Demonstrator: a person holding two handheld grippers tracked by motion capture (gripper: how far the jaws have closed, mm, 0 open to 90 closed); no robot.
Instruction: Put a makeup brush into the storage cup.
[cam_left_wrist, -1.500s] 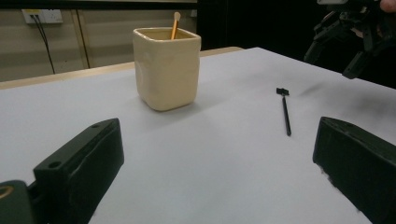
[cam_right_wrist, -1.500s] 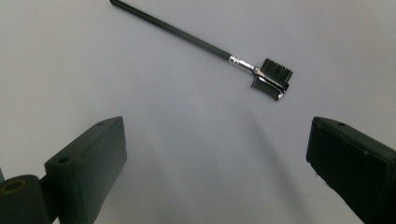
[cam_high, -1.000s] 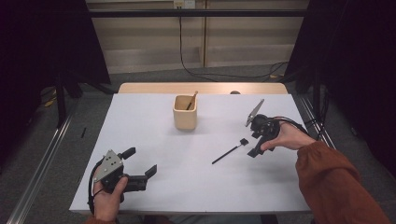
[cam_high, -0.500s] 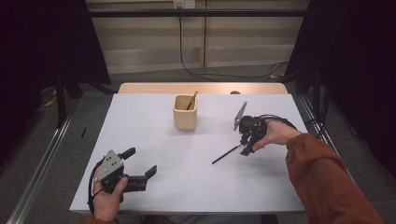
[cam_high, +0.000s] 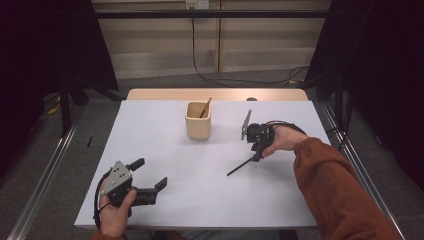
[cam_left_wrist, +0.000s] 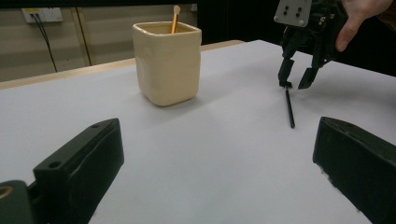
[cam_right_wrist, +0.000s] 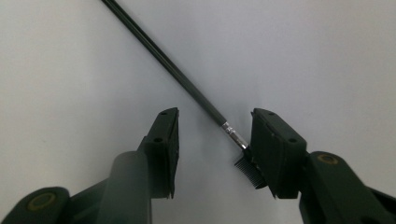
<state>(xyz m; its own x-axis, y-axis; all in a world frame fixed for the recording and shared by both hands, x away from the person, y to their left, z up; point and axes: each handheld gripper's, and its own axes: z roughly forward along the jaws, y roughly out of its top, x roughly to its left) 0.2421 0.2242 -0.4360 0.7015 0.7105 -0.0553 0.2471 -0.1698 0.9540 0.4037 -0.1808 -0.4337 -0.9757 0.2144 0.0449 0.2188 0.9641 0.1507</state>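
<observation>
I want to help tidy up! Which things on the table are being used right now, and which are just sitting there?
In use:
- thin black brush with a small comb head, lying flat
- right gripper, jaws just closing around the brush's comb end

Just sitting:
- square cream cup holding a wooden stick
- left gripper, resting on the table

Right gripper is shifting toward 9 o'clock across the white table sheet in the high view and coming down, tips now over the 3 o'clock end of the black brow brush. Its jaws have just been closing; in the right gripper view they are straddling the brush's comb head and silver ferrule, one pad at the head, a gap on the other side, no squeeze yet. Person's right forearm sleeve is reaching farther in toward 10 o'clock.
</observation>
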